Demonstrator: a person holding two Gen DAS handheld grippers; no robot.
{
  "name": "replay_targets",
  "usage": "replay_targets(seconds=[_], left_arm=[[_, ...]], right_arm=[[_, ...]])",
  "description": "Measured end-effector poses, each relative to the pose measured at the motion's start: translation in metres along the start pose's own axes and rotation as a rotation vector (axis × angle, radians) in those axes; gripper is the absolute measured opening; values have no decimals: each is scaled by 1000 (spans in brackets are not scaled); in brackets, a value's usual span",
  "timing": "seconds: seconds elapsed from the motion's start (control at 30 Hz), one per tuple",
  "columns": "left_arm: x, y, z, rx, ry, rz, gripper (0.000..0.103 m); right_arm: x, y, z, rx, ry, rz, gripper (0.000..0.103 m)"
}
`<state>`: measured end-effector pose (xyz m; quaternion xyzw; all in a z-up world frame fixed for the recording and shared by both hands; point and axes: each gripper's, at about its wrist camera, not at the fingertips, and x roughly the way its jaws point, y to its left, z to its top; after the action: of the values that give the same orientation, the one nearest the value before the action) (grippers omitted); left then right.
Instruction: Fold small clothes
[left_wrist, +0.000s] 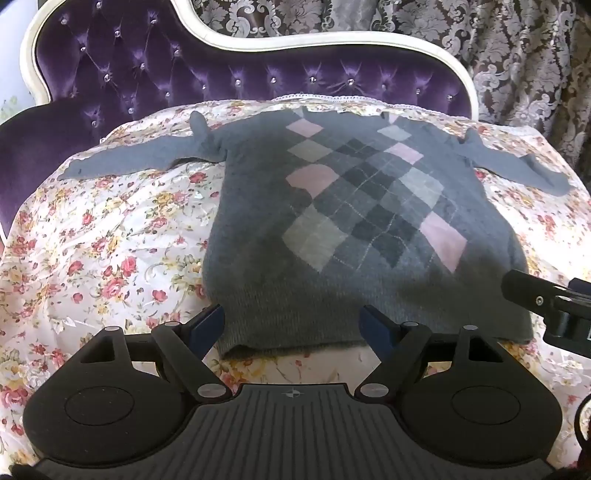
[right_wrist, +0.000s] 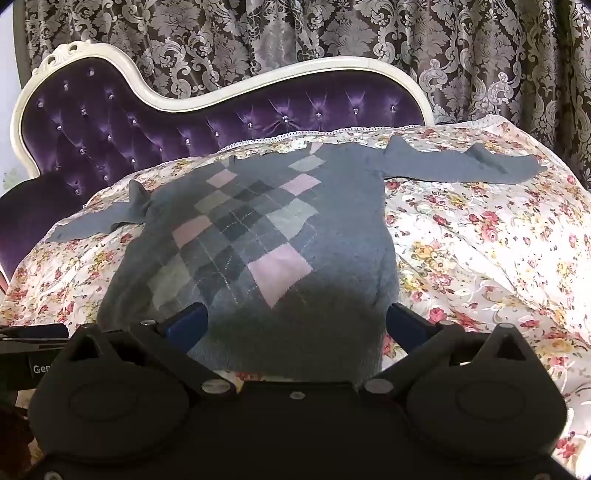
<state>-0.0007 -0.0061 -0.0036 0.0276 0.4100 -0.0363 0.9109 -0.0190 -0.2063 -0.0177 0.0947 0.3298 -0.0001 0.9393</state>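
Grey sweater (left_wrist: 258, 229) flat on floral sheet (left_wrist: 110, 240), sleeves out both sides, hem just ahead of both grippers. Left gripper (left_wrist: 293, 326) spread wide over hem, holding nothing. Right gripper (right_wrist: 295, 321) spread wide too, empty. Beyond sweater: purple tufted sofa back (right_wrist: 110, 122), then patterned curtain (right_wrist: 406, 33).

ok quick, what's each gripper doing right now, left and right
Left gripper: open, holding nothing, above the sweater hem.
Right gripper: open, holding nothing, also at the hem.
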Motion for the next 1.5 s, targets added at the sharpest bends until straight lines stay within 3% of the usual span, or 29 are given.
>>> replay_targets(seconds=[1.5], left_arm=[[4, 1, -3, -18, 21, -16, 79]], right_arm=[[6, 1, -4, 36, 34, 24, 102]])
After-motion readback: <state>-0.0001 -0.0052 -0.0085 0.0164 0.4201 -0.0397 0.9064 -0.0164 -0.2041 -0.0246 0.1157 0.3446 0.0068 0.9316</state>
